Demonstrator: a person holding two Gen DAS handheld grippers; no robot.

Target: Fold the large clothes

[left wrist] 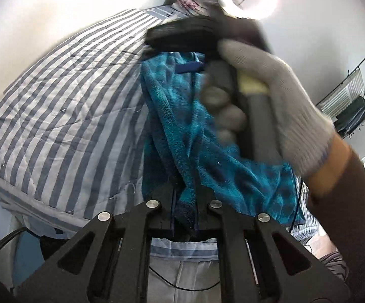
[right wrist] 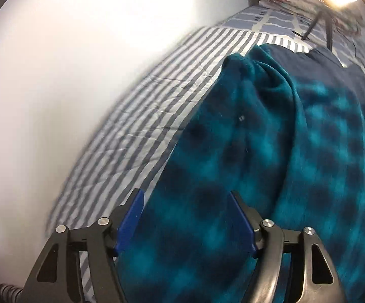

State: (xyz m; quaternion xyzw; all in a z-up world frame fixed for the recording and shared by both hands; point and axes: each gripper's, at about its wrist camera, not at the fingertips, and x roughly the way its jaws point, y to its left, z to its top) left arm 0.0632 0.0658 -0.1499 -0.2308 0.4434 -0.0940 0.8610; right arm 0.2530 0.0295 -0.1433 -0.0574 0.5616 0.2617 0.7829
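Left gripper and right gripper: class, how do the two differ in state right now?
The left gripper is shut, pinching a fold of the teal fleece garment; the right gripper is open, holding nothing. Left lifts cloth off the striped quilt; right hovers above spread fleece. Both are black-framed.

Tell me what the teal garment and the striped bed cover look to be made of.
Teal garment: seemingly fleece or plush; fuzzy matte nap, mottled dark checks, soft thick folds. Striped bed cover: probably quilted cotton-type weave; flat matte surface, stitched lines, fine creases. Exact fibres can't be told.
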